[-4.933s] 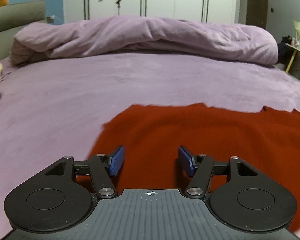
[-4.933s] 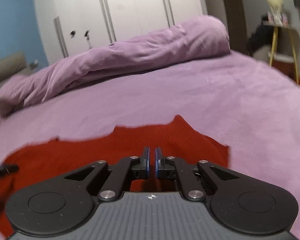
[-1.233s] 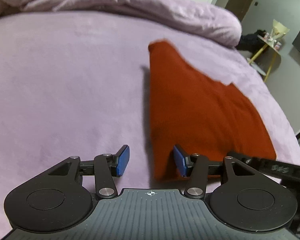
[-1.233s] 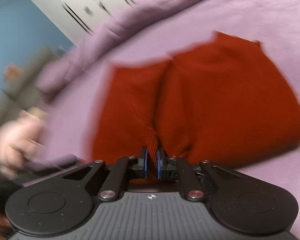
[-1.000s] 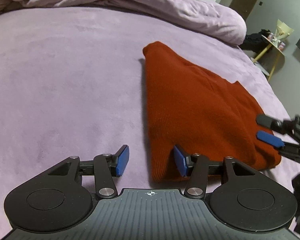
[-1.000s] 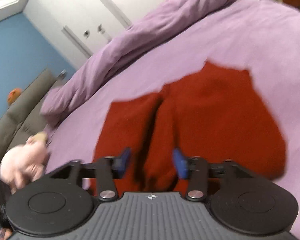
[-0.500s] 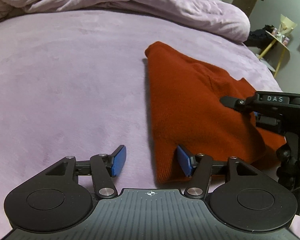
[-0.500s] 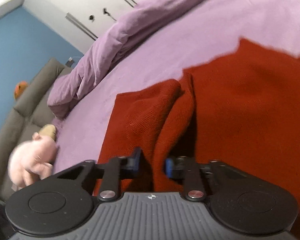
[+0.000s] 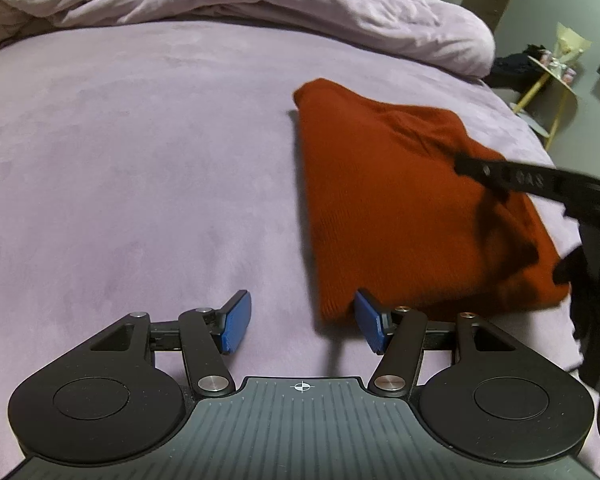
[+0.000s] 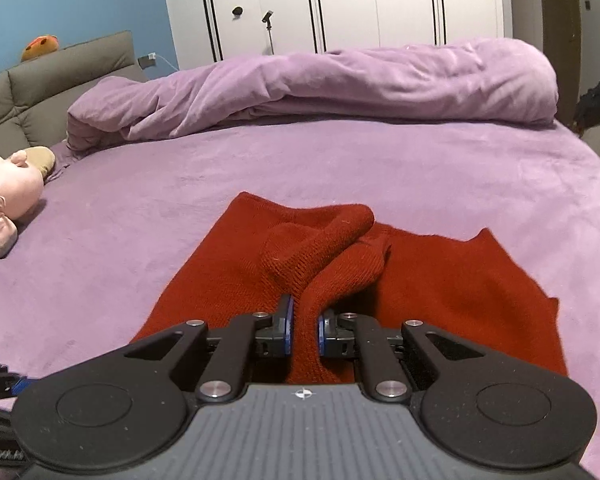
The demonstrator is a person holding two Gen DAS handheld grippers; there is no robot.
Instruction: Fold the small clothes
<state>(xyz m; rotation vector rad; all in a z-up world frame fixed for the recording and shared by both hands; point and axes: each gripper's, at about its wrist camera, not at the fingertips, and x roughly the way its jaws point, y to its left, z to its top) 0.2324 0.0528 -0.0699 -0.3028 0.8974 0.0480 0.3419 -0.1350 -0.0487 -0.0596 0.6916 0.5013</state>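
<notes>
Fingers point(image 10: 286, 322) of right gripper point(image 10: 303, 326) pinch the red garment point(image 10: 340, 264); left gripper point(image 9: 302, 324) gapes; its blurred lettering perhaps "DAS".

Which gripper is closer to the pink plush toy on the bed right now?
Left, probably. The pink plush toy lies far left of the right gripper, and the left gripper sits on that side.

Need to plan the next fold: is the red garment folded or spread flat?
Partly folded: the garment has one doubled strip lying across it, pinched in the right tongs.
</notes>
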